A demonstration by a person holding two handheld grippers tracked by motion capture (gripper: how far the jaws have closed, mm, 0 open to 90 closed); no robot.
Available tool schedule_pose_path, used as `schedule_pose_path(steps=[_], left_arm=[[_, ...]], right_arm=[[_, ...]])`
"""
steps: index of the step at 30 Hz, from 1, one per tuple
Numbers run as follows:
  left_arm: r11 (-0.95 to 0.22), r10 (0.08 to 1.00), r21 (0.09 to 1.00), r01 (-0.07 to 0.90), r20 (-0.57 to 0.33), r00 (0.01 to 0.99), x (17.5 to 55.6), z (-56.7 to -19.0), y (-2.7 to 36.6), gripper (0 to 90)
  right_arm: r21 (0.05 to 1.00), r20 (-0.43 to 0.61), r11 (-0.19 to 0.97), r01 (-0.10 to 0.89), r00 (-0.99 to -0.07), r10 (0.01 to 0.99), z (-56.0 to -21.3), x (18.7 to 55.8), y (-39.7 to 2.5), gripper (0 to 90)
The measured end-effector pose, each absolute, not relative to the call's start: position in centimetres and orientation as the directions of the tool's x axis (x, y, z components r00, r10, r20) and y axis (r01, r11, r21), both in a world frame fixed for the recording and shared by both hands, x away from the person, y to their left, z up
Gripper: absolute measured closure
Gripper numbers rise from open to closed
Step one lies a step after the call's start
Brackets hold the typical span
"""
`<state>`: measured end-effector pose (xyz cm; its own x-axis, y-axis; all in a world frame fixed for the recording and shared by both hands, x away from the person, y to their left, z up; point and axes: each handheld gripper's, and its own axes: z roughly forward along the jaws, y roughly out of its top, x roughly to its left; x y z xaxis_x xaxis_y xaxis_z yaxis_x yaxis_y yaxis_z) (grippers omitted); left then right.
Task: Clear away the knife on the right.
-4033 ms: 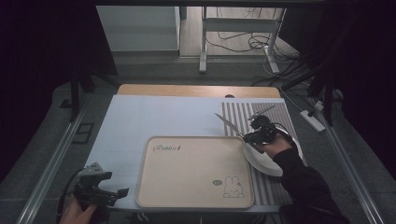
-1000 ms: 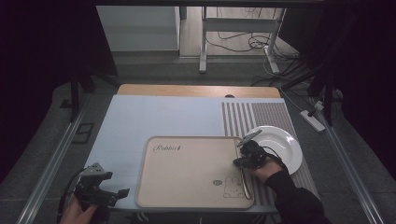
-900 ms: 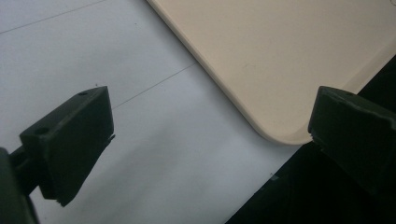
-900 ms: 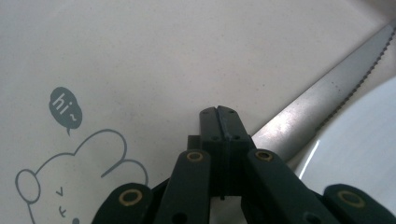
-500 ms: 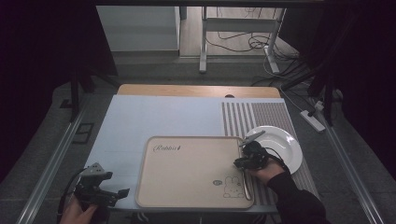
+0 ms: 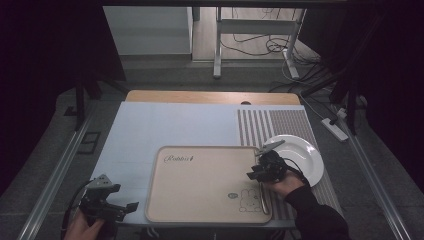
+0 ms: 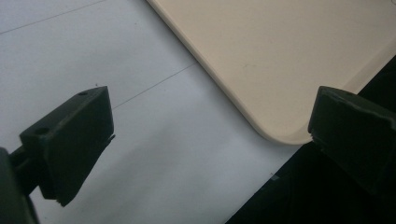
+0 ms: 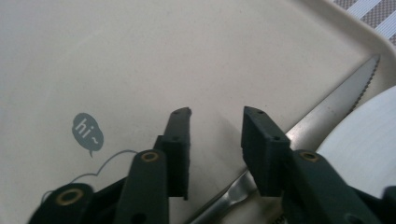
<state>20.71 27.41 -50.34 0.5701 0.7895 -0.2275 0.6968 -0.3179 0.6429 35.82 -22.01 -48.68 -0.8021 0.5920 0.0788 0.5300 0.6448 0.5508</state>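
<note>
Cables trailed over the grey floor beyond the table (image 6: 175,125), whose top was pale with a striped mat (image 6: 280,125) at the right. On it lay a beige tray (image 6: 200,185). A knife (image 8: 327,112) rested on the tray along its right rim, its long axis running near to far, serrated tip pointing away from the person, beside the white plate (image 6: 305,155). The right tongs (image 8: 215,126) hovered just over the knife, jaws narrowly parted and empty. The left tongs (image 7: 210,140) stood wide and empty by the tray's near left corner.
</note>
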Motion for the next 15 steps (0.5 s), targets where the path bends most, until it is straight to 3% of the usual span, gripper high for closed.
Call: schedule_pose_path(steps=[15], left_arm=[[-0.318,0.79,0.643,0.697,-0.227,0.57,20.7,-50.3,27.4,1.3]], right_arm=[[0.612,0.025,0.611,0.502,-0.784,0.62,-48.0,34.6,-21.7,20.4]])
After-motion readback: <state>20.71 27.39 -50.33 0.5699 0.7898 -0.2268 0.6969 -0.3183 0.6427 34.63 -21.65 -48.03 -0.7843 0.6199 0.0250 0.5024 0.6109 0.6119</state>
